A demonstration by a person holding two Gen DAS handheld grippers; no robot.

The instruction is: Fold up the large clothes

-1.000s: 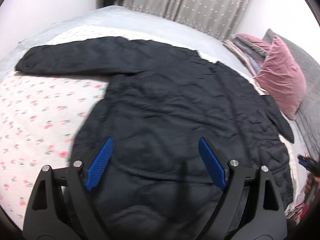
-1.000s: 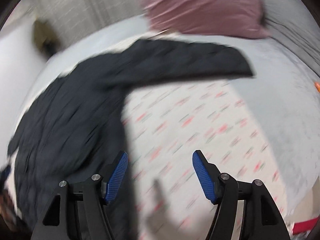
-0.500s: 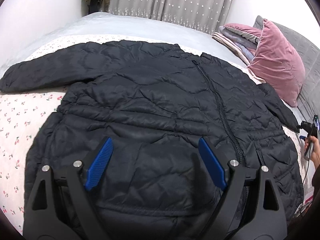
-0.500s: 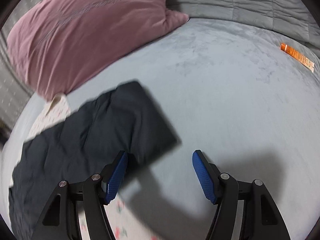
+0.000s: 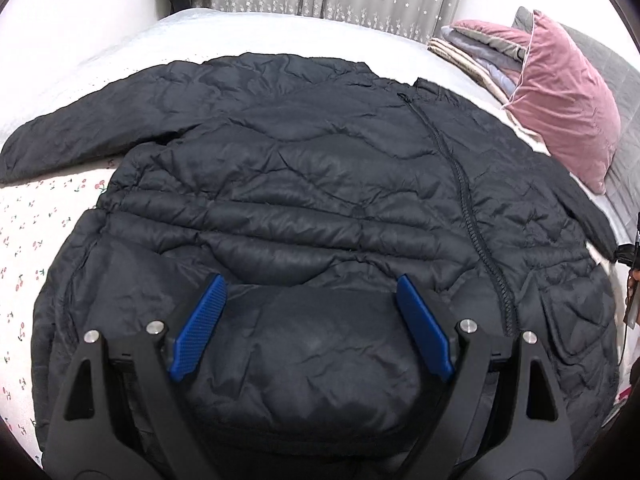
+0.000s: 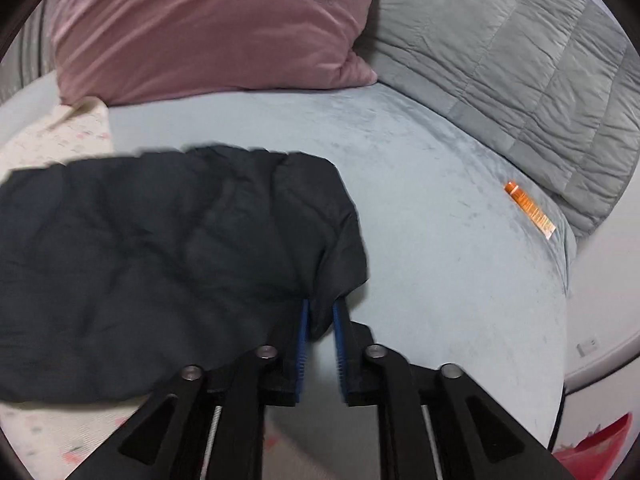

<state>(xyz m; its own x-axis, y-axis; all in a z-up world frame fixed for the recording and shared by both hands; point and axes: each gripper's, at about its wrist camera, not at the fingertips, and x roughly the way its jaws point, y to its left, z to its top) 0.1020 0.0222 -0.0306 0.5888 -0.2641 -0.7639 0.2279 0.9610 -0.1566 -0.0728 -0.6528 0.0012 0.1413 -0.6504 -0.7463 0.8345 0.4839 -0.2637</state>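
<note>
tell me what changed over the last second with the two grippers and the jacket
The right gripper swung over to the sleeve end and shut on it; it was open before. The left gripper moved in closer over the black jacket, staying open. The jacket stays spread flat on the bed, the pink pillow unmoved.

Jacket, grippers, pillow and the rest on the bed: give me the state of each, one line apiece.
Black jacket: spread flat on the bed, zipped shut, unfolded.
Sleeve cuff: pinched and bunched between the right jaws.
Left gripper: jaws wide open over the jacket's lower part, holding nothing.
Right gripper: shut on the cuff.
Pink pillow: propped at the head of the bed.
Grey quilt: lying rumpled beside the pillow.
Orange tube: lying flat on the bed.
</note>
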